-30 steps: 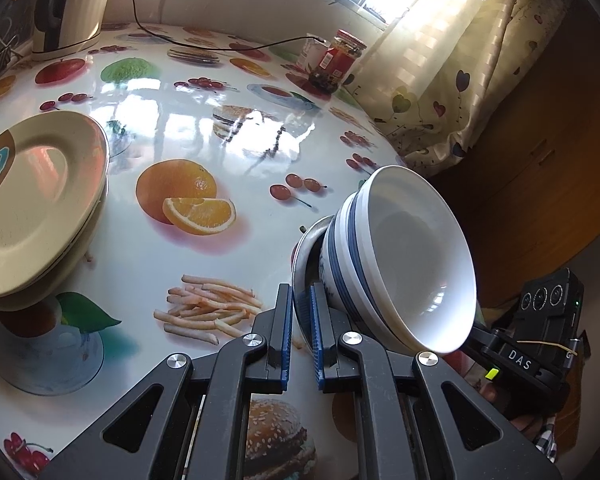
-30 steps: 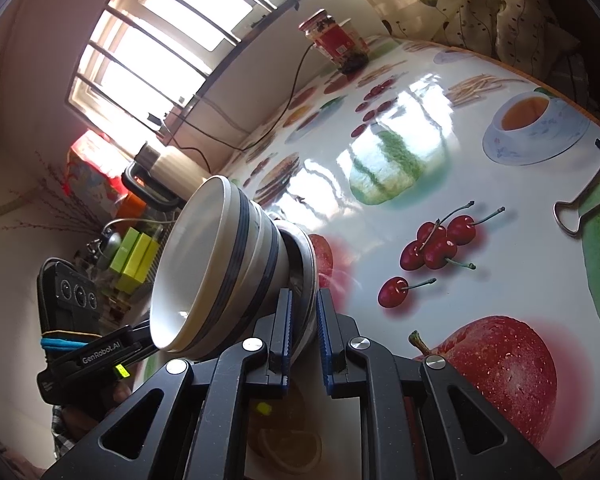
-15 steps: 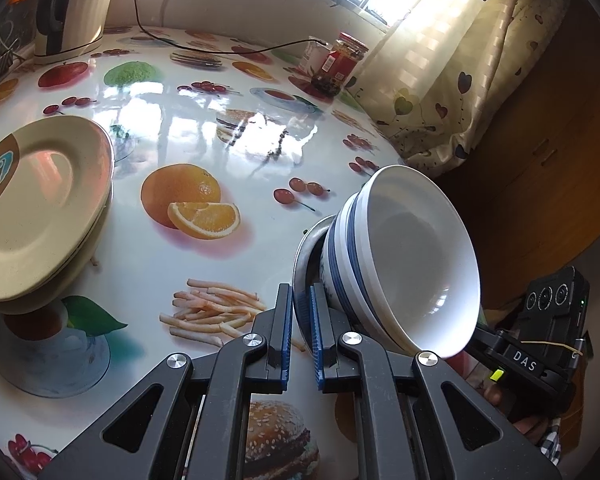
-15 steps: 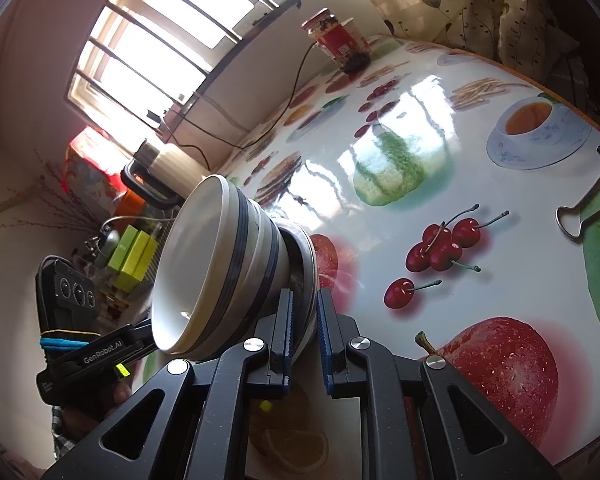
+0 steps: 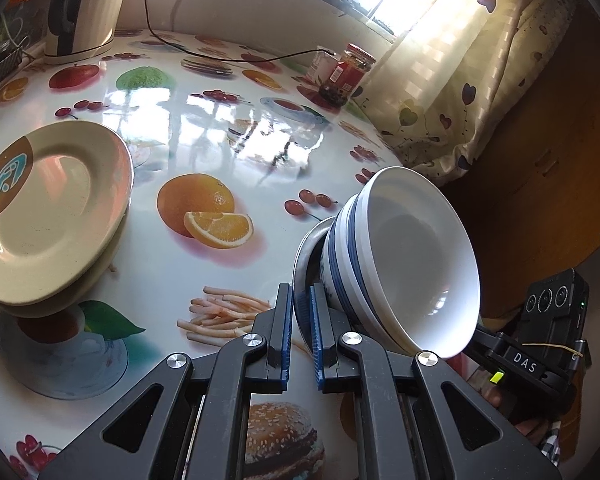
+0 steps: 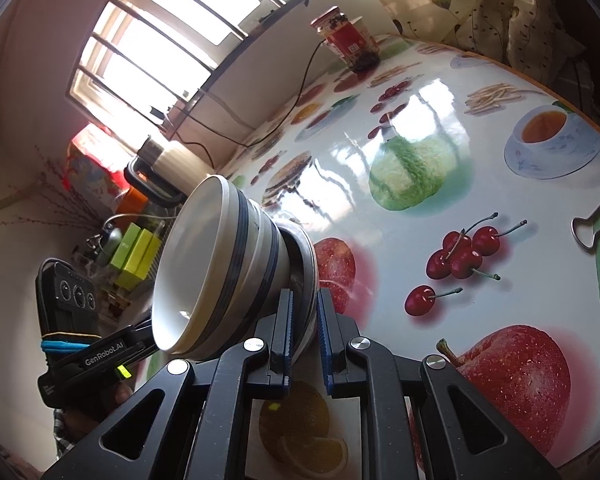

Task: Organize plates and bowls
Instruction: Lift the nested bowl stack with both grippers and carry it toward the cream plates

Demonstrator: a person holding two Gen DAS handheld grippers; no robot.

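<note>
1. The table (image 5: 204, 136) is the biggest thing here: round, glossy white cloth printed with oranges, cherries, fries, burgers and teacups. Lots of window glare on it.
2. The curtain (image 5: 460, 80) hangs at the far right, cream with little heart shapes, next to a dark wooden wall.
3. The kettle (image 5: 88, 4) sits at the back left of the table, cream with a black handle, a black cord trailing away from it.
4. The plates (image 5: 48, 208) are stacked on the left side of the table in the left wrist view: beige, shallow, a brown patch with a turquoise design on the rim of the top one. I can see at least two.
5. The bowls (image 5: 412, 264) are the main event. White inside, blue bands around the outside, two nested as far as I can tell, tipped on their side. They sit against a metal dish (image 5: 306, 256), and the whole lot hangs at the table's edge, well apart from the plates.
6. The left tongs (image 5: 300, 320) are clamped tight on the metal dish's rim.
7. The right tongs (image 6: 304, 320) pinch the same rim from the other side, so both grip that one stack.
8. The jar (image 5: 346, 74) is at the far edge by the curtain, red label, dark contents.
9. A binder clip (image 6: 592, 224) lies at the right edge in the right wrist view.
</note>
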